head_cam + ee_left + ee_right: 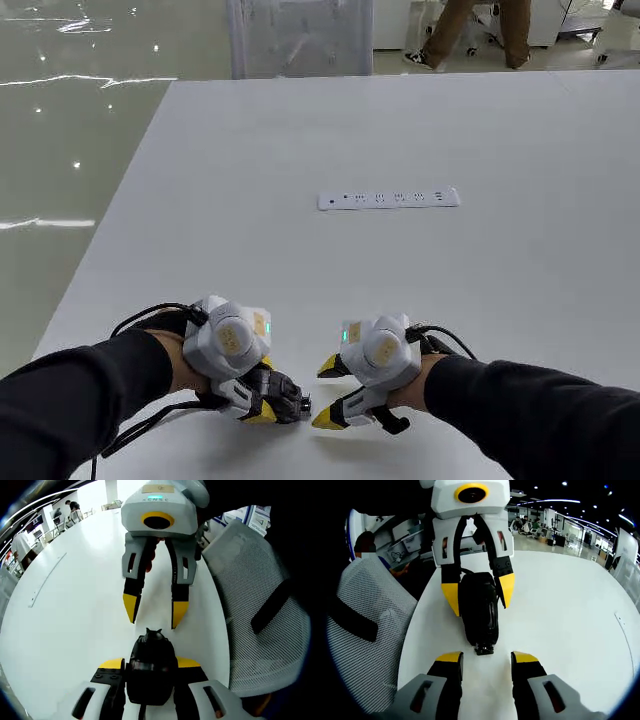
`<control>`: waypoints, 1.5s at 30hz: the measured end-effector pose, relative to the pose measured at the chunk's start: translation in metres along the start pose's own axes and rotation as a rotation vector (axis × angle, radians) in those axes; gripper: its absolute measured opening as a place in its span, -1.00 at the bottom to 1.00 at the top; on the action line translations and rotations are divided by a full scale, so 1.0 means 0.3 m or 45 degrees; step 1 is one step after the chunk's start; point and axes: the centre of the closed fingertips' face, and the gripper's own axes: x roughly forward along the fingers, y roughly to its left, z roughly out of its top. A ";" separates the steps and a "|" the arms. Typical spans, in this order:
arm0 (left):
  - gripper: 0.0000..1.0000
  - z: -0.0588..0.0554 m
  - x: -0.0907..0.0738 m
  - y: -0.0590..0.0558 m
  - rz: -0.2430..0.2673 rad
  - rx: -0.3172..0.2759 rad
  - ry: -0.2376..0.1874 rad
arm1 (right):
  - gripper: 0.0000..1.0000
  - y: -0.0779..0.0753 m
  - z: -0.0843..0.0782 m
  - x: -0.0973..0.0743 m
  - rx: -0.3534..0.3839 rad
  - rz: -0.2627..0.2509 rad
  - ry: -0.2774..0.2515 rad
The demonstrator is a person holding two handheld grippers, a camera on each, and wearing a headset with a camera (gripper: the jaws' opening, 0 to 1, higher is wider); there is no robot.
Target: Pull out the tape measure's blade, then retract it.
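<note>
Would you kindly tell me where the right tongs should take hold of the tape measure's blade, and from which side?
I'd grip the small end tab jutting from the front of the tape measure, coming straight on. The left tongs clamp the case's sides, and that tab points toward the open right tongs.

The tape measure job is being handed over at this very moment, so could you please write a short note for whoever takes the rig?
Grippers: the left claw is shut on the black tape measure, low over the white table. The right claw is open and faces the case head-on.
Things: the blade's end hook sits just ahead of the right claw's gap and is not gripped. No blade is drawn out.
Done: case grasped, claws lined up.
Left: close the right claw on the hook, pull the blade out, then let it retract.
</note>
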 end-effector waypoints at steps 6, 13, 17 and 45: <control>-0.33 -0.001 0.001 0.000 -0.004 -0.022 -0.018 | -0.44 -0.011 0.024 0.031 -0.080 -0.033 -0.015; -0.32 0.001 0.001 -0.001 -0.004 -0.039 -0.028 | -0.73 0.013 0.001 0.060 -0.115 0.004 0.028; -0.32 0.001 0.001 -0.002 -0.001 -0.040 -0.031 | -0.76 0.008 0.005 0.059 -0.117 -0.006 0.028; -0.34 0.001 -0.002 0.003 0.030 -0.056 -0.041 | -0.71 -0.010 -0.041 0.009 -0.060 -0.005 0.007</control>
